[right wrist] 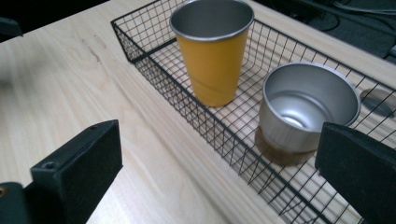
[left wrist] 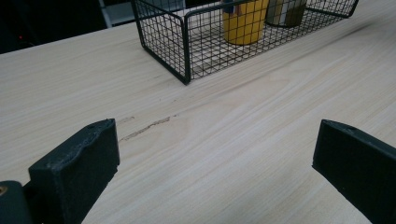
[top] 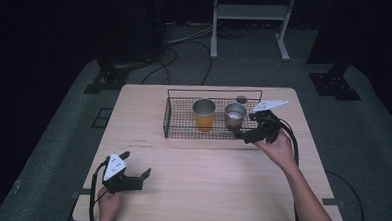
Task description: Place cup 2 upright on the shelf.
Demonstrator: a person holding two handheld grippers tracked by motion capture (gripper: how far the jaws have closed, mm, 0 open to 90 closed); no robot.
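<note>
Steel cup (right wrist: 306, 109) sits upright in the basket (right wrist: 187, 109), right end, apart from the yellow cup (right wrist: 212, 49) on its left. My right claw (top: 253, 135) is wide open at the basket's near right corner, holding nothing. Best approach: clear the wire wall, straddle the rim, close square. Probably a brown base under it; hard to tell. Left claw (top: 135, 174) idle, open on the counter (top: 206, 181).

Wire basket (top: 171, 120) at table (top: 205, 186) rear centre; inside, tall cup (top: 204, 114) left, short metal cup (top: 234, 115) right, standing apart.
</note>
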